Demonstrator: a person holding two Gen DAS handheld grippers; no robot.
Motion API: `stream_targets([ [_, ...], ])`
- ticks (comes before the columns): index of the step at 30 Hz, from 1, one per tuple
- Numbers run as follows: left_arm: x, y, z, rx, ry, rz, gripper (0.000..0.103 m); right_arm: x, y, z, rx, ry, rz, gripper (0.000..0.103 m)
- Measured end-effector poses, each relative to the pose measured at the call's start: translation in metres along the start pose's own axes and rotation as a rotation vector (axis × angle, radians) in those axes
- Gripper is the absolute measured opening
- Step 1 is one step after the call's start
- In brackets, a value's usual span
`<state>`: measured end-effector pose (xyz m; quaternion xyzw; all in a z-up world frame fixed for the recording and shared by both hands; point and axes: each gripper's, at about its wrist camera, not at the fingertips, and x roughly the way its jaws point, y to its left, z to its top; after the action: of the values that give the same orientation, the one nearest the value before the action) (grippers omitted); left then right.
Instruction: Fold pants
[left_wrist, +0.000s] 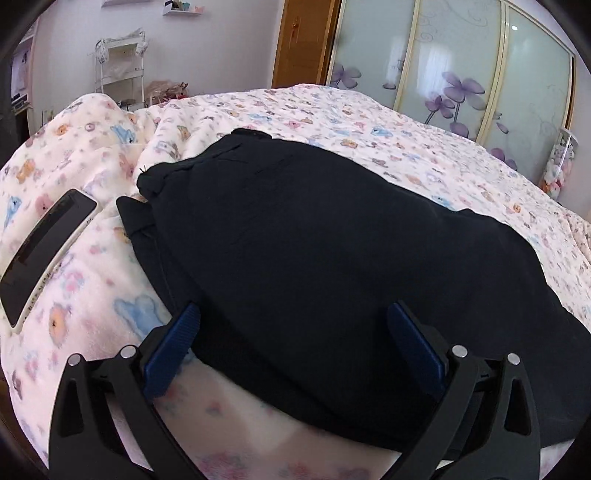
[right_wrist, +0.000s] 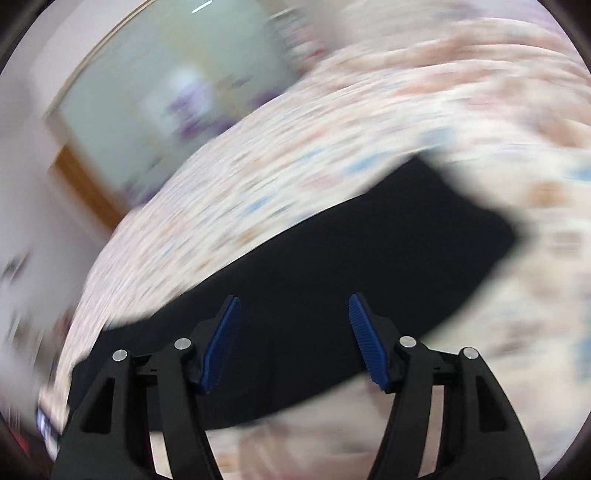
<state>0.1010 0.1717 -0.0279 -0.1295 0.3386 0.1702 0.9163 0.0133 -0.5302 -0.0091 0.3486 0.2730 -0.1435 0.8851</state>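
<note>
Black pants (left_wrist: 314, 251) lie folded in layers on a bed with a pastel bear-print blanket (left_wrist: 332, 110). My left gripper (left_wrist: 295, 317) is open, its blue pads spread over the near edge of the pants, holding nothing. In the blurred right wrist view the pants (right_wrist: 351, 251) form a dark band across the blanket (right_wrist: 295, 147). My right gripper (right_wrist: 293, 306) is open above them and empty.
A black smartphone (left_wrist: 44, 254) lies on the blanket left of the pants. Sliding wardrobe doors with purple flowers (left_wrist: 461, 74) stand behind the bed. A white shelf rack (left_wrist: 118, 62) and a wooden door (left_wrist: 303, 40) are at the back.
</note>
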Motion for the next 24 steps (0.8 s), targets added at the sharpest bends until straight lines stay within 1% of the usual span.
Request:
stream_targets([
  [1, 0.0, 0.0, 0.0, 0.001, 0.003, 0.0, 0.101, -0.005, -0.023, 0.01, 0.076, -0.01, -0.052, 0.063],
  [3, 0.0, 0.002, -0.001, -0.003, 0.003, -0.006, 0.101, -0.005, -0.049, 0.019, 0.181, -0.005, -0.086, 0.062],
  [5, -0.001, 0.002, -0.001, -0.006, 0.001, -0.01, 0.101, 0.0, -0.075, 0.025, 0.301, 0.026, -0.096, 0.054],
  [6, 0.002, 0.004, 0.002, -0.006, 0.001, -0.01, 0.101, 0.0, -0.086, 0.024, 0.33, 0.04, -0.091, 0.053],
  [7, 0.002, 0.004, 0.001, -0.005, 0.001, -0.008, 0.101, 0.004, -0.089, 0.023, 0.344, 0.055, -0.089, 0.052],
  [9, 0.003, 0.003, 0.001, -0.003, 0.001, -0.005, 0.101, 0.009, -0.084, 0.022, 0.329, 0.069, -0.136, 0.05],
  [12, 0.003, 0.001, 0.001, -0.004, 0.001, -0.005, 0.101, 0.018, -0.078, 0.024, 0.307, 0.05, -0.126, 0.05],
  [13, 0.003, 0.002, 0.001, -0.003, 0.001, -0.005, 0.101, 0.02, -0.074, 0.025, 0.285, 0.041, -0.131, 0.046],
  [14, 0.003, 0.002, 0.001, -0.003, 0.001, -0.005, 0.101, 0.025, -0.068, 0.027, 0.231, 0.025, -0.141, 0.031],
  [15, 0.003, 0.002, 0.001, -0.003, 0.001, -0.005, 0.101, 0.029, -0.066, 0.031, 0.194, 0.027, -0.15, 0.023],
  [17, 0.003, 0.002, 0.001, -0.004, 0.001, -0.006, 0.101, 0.031, -0.06, 0.038, 0.139, 0.02, -0.138, 0.012],
  [18, 0.003, 0.0, 0.0, -0.005, 0.001, -0.007, 0.101, 0.027, -0.059, 0.043, 0.107, 0.005, -0.124, 0.012],
  [21, 0.003, 0.0, 0.0, -0.005, 0.0, -0.006, 0.101, 0.018, -0.037, 0.057, -0.006, -0.096, -0.09, 0.011],
  [22, 0.003, 0.001, 0.0, -0.005, 0.0, -0.007, 0.101, 0.017, -0.033, 0.059, -0.037, -0.12, -0.103, 0.01],
  [23, 0.003, 0.001, 0.0, -0.005, 0.0, -0.007, 0.101, 0.022, -0.034, 0.058, -0.05, -0.109, -0.142, 0.01],
  [24, 0.003, 0.001, 0.0, -0.006, 0.0, -0.009, 0.101, 0.027, -0.039, 0.055, -0.032, -0.073, -0.176, 0.01],
])
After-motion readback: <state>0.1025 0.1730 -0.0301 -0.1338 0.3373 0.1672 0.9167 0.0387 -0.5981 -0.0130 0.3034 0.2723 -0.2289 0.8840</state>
